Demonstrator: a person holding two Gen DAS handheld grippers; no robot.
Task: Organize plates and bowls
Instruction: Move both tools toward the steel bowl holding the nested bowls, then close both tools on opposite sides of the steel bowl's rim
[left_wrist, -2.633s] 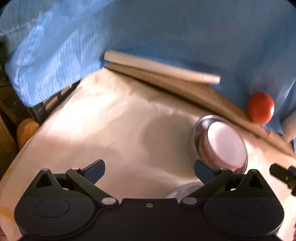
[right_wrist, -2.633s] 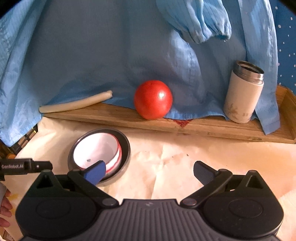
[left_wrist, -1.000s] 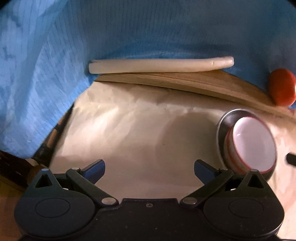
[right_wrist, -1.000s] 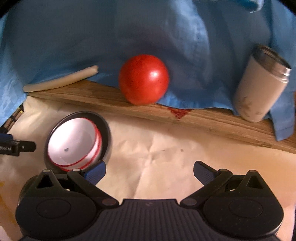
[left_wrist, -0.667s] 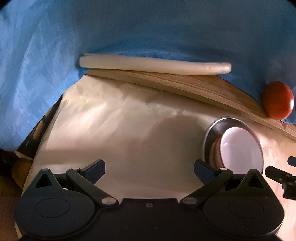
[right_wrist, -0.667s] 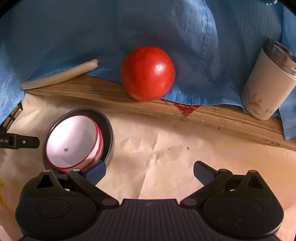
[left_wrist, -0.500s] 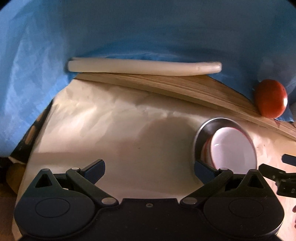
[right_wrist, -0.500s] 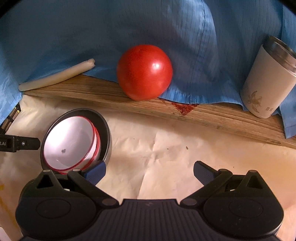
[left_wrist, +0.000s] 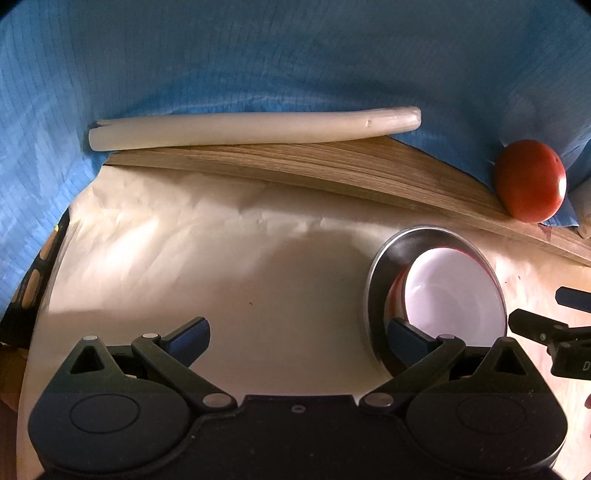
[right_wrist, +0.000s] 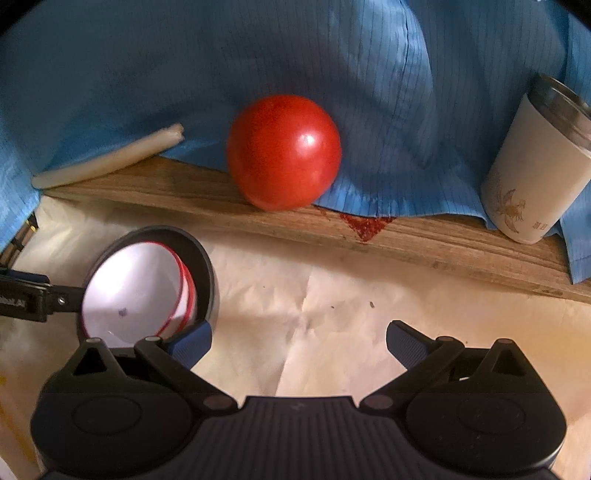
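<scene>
A white bowl with a red rim (left_wrist: 456, 295) (right_wrist: 133, 295) sits tilted inside a grey metal bowl (left_wrist: 380, 280) (right_wrist: 207, 266) on cream paper. My left gripper (left_wrist: 298, 338) is open and empty; its right finger is close to the metal bowl's near left rim. My right gripper (right_wrist: 298, 338) is open and empty; its left finger is at the bowls' near right rim. Each gripper's tip shows at the edge of the other's view.
A wooden board (right_wrist: 406, 236) runs along the back with a red tomato (right_wrist: 283, 151) (left_wrist: 530, 181), a long white stick (left_wrist: 251, 127) (right_wrist: 107, 158) and a white tumbler (right_wrist: 535, 173) on it. Blue cloth (right_wrist: 369, 55) hangs behind. Cream paper (left_wrist: 184, 258) covers the table.
Both grippers have drifted a little closer to the nested bowls. Both stay open and the bowls have not moved.
</scene>
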